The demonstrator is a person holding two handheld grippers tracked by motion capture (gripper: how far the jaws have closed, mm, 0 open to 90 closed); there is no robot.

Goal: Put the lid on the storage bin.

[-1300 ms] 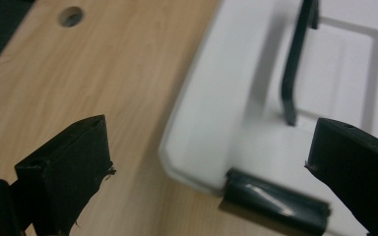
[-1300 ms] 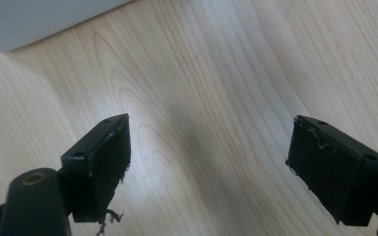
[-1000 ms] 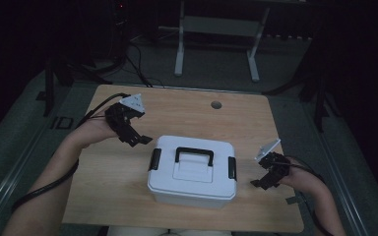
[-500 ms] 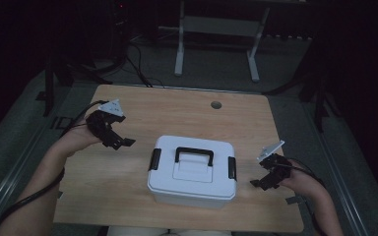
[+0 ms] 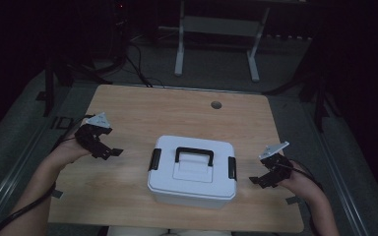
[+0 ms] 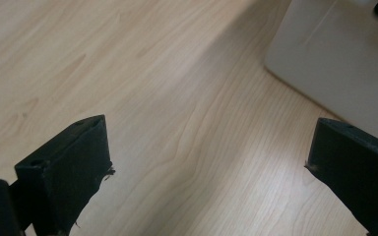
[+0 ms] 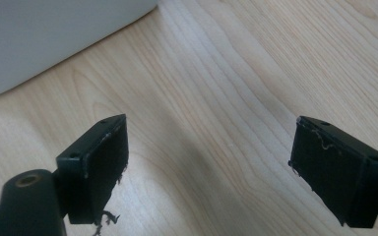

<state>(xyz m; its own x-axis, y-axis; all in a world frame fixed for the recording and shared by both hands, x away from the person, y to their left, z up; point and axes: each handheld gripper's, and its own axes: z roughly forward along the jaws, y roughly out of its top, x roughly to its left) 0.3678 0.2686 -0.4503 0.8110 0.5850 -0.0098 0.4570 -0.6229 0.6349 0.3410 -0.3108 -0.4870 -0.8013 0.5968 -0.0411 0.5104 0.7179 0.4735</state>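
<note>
A white lidded box with a black handle and black side latches stands at the middle front of the wooden table. To its left, near the table's left edge, my left gripper is held open with nothing between its jaws. In the left gripper view the box's white wall lies ahead at the upper right, beyond the open left gripper. My right gripper hovers open and bare just right of the box. The box wall lies at the upper left past the right gripper.
A round cable hole sits in the table's far middle. Beyond the table stands a white metal frame on a dark floor, with cables trailing. Bare wood lies behind the box and along the front edge.
My left gripper has drawn back from the far left of the table, leftward and toward the person, away from the box. The right gripper has stayed almost where it was.
</note>
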